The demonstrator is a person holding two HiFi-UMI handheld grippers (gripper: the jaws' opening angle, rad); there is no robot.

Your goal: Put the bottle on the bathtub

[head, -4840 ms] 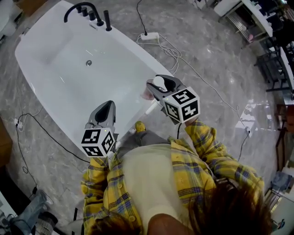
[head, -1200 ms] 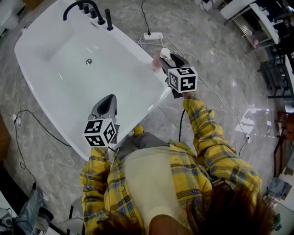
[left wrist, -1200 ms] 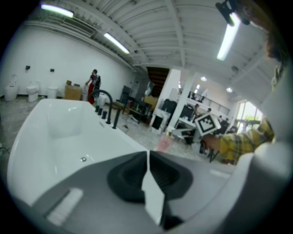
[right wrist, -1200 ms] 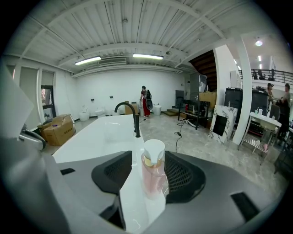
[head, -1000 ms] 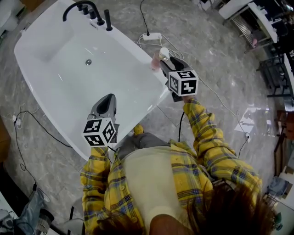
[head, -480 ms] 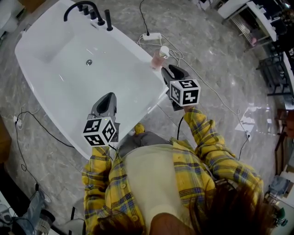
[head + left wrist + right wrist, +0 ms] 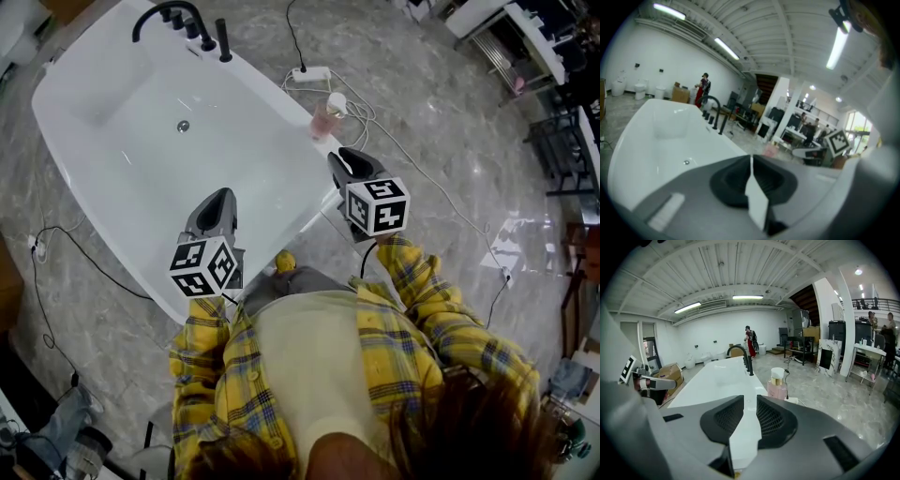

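The pink bottle (image 7: 323,117) with a white cap and gold collar stands upright on the right rim of the white bathtub (image 7: 246,82). My right gripper (image 7: 343,158) hovers just short of it, toward me, open with nothing between its fingers. In the right gripper view the bottle (image 7: 777,385) stands a little beyond and to the right of the gripper (image 7: 750,403), beside the tub (image 7: 717,378). My left gripper (image 7: 217,202) hangs over the tub's near end, shut and empty. In the left gripper view its jaws (image 7: 751,161) meet in a line, and the bottle (image 7: 769,151) shows small, far off.
A black faucet set (image 7: 180,21) stands at the tub's far end and a drain (image 7: 183,126) sits in its floor. A white power strip (image 7: 309,73) and cables lie on the marble floor behind the bottle. More cable (image 7: 56,244) runs left of the tub.
The right gripper carried the bottle out to the tub's rim, let go of it and drew back toward me. The bottle stays standing on the rim. The left gripper barely moved.
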